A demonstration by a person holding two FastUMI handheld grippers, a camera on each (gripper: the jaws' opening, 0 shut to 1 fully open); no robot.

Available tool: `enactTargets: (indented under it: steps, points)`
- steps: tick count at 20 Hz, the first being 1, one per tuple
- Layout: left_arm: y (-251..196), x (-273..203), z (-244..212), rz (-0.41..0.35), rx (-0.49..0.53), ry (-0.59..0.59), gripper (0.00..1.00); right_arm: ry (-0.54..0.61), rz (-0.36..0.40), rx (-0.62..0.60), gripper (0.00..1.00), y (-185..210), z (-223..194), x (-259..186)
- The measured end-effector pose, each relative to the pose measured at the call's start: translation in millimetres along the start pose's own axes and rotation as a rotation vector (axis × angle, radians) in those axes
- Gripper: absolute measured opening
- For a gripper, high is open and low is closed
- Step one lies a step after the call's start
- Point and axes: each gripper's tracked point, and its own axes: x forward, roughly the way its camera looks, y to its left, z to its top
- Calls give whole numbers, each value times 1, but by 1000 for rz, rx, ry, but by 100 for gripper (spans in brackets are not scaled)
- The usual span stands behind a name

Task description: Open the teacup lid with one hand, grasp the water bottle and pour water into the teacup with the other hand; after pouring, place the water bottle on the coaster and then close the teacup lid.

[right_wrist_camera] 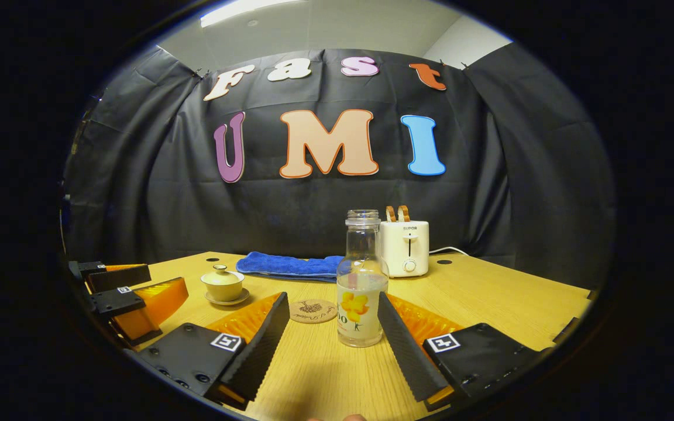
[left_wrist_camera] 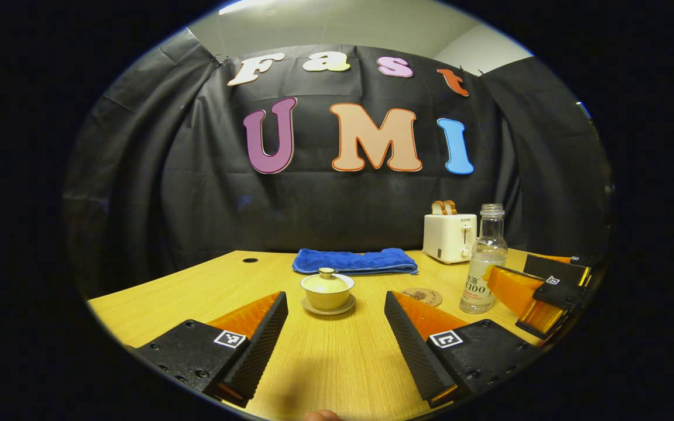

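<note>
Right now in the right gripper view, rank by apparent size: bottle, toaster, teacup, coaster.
1. bottle, though it's nearest the camera
2. toaster
3. teacup and coaster: too alike to rank

Light comes from a ceiling lamp [right_wrist_camera: 237, 10] that glares white at the top of both views, leaving the booth fairly dim while the table [left_wrist_camera: 325, 356] glows warm yellow. Shadows are soft and short: a faint one lies under the teacup [left_wrist_camera: 327, 290] and a small one beside the bottle [right_wrist_camera: 361, 280], whose glass catches pale highlights. Both views are sharp in the middle, but the fisheye bends the table edge and wall folds strongly toward the rim, where the picture darkens and softens.
</note>
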Motion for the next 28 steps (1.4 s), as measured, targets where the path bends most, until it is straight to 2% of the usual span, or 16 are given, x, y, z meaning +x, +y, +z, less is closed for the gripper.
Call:
enactTargets:
  steps: [2, 3, 5, 6, 11, 17, 21, 22, 24, 26, 28]
  points:
    - [1, 9, -1, 1, 1, 1, 97, 0, 0, 0, 95, 0, 0, -1]
    - [2, 15, 0, 0, 2, -2, 98, 1, 1, 0, 98, 0, 0, -1]
    - [6, 34, -1, 8, 3, 4, 97, -1, 3, 0, 96, 0, 0, 0]
    - [7, 41, -1, 4, 1, -1, 97, -1, -1, -1, 100, -2, 0, 2]
    - [9, 91, -4, -8, 1, 6, 97, -1, -72, -3, 98, -41, 0, 14]
    - [16, 140, -8, 20, 9, 23, 98, -5, -163, -6, 98, -88, 3, 25]
    - [20, 156, -17, 46, 21, 79, 97, -5, -176, -7, 98, -93, 2, 27]
    - [18, 159, -19, 39, 33, 100, 99, -6, -176, -8, 98, -94, 2, 27]
    - [16, 162, -24, 30, 52, 128, 97, -6, -176, -7, 96, -93, 2, 27]
    - [16, 167, -22, 34, 63, 122, 98, -6, -176, -7, 98, -93, 2, 26]
    - [19, 171, -24, 49, 58, 126, 91, -6, -175, -7, 98, -94, 2, 26]
